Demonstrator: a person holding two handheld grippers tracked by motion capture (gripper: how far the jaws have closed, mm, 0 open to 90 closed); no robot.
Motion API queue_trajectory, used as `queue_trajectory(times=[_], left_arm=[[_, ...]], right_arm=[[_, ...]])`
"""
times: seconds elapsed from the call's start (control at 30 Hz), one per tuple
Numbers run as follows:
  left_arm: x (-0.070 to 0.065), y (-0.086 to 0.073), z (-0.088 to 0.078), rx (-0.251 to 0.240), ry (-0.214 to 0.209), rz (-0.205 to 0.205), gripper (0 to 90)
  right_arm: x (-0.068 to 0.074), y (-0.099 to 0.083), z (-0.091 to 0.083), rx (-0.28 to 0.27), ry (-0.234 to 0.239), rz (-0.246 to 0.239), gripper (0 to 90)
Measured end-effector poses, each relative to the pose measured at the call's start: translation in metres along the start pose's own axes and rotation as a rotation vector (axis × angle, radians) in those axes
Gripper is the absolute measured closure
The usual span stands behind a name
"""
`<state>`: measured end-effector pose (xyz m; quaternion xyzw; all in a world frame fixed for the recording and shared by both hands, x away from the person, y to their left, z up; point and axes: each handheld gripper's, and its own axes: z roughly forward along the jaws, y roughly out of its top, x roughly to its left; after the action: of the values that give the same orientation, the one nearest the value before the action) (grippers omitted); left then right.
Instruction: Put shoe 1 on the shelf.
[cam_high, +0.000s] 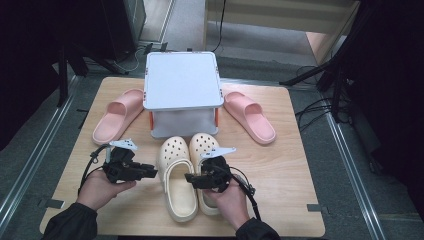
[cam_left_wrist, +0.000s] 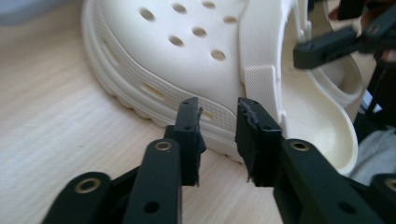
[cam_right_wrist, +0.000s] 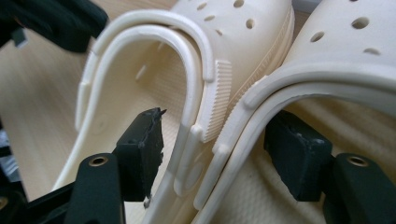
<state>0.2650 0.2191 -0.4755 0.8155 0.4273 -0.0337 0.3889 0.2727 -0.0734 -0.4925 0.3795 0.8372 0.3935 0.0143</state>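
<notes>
Cream clogs (cam_high: 176, 180) side by side at table's (cam_high: 280, 165) near edge, before white box (cam_high: 182, 82). My right gripper (cam_right_wrist: 219, 144) straddles both inner walls, jaws wide, pads apparently not pressing. Left gripper (cam_left_wrist: 217, 128) narrow, empty, beside left clog's sole for steadying.

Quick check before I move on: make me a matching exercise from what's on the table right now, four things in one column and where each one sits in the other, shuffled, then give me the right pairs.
Things:
1. cream clogs
2. white box
3. left pink slide
4. right gripper

Places:
A. beside the box, on the high view's left
B. jaws open, one inside each clog, astride the two adjoining walls
C. side by side on the table's near half
D. at the table's far middle, between the two slides

Pairs: 1-C, 2-D, 3-A, 4-B
</notes>
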Motion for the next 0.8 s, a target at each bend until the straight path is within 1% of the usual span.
queue_trajectory(times=[0.07,0.1,0.17,0.2,0.3,0.33,0.47,0.57,0.63,0.7,0.73,0.8], left_arm=[[0.001,0.003,-0.004,-0.025,0.011,-0.004,73.4],[0.002,0.004,-0.006,-0.030,0.018,-0.002,73.3],[0.004,0.007,-0.008,-0.051,0.027,-0.006,72.4],[0.005,0.008,-0.009,-0.057,0.036,-0.002,72.8],[0.007,0.013,-0.011,-0.057,0.056,0.008,76.0],[0.007,0.015,-0.011,-0.053,0.055,0.010,77.0],[0.003,0.022,-0.015,-0.054,0.076,0.032,79.3],[0.001,0.026,-0.020,-0.061,0.080,0.043,81.7],[0.002,0.029,-0.023,-0.050,0.078,0.049,82.5],[0.002,0.033,-0.026,-0.048,0.075,0.055,83.0],[0.002,0.035,-0.027,-0.050,0.071,0.050,83.6],[0.003,0.040,-0.029,-0.058,0.063,0.053,83.6]], right_arm=[[0.002,-0.001,0.005,0.012,-0.028,-0.016,40.2],[0.003,-0.001,0.007,0.018,-0.040,-0.017,41.9],[0.002,-0.001,0.010,0.025,-0.043,-0.016,43.8],[0.003,-0.001,0.010,0.025,-0.046,-0.012,44.3],[0.003,-0.001,0.011,0.026,-0.052,-0.006,47.6],[0.003,-0.001,0.011,0.025,-0.053,-0.002,48.7],[0.005,-0.001,0.009,0.027,-0.071,0.000,54.0],[0.004,0.000,0.005,0.038,-0.083,0.009,61.1],[0.001,0.001,0.002,0.046,-0.071,0.020,65.0],[0.000,0.001,0.000,0.049,-0.080,0.000,66.0],[-0.001,0.001,0.000,0.052,-0.076,-0.007,66.2],[-0.002,0.002,-0.001,0.060,-0.070,-0.014,66.3]])
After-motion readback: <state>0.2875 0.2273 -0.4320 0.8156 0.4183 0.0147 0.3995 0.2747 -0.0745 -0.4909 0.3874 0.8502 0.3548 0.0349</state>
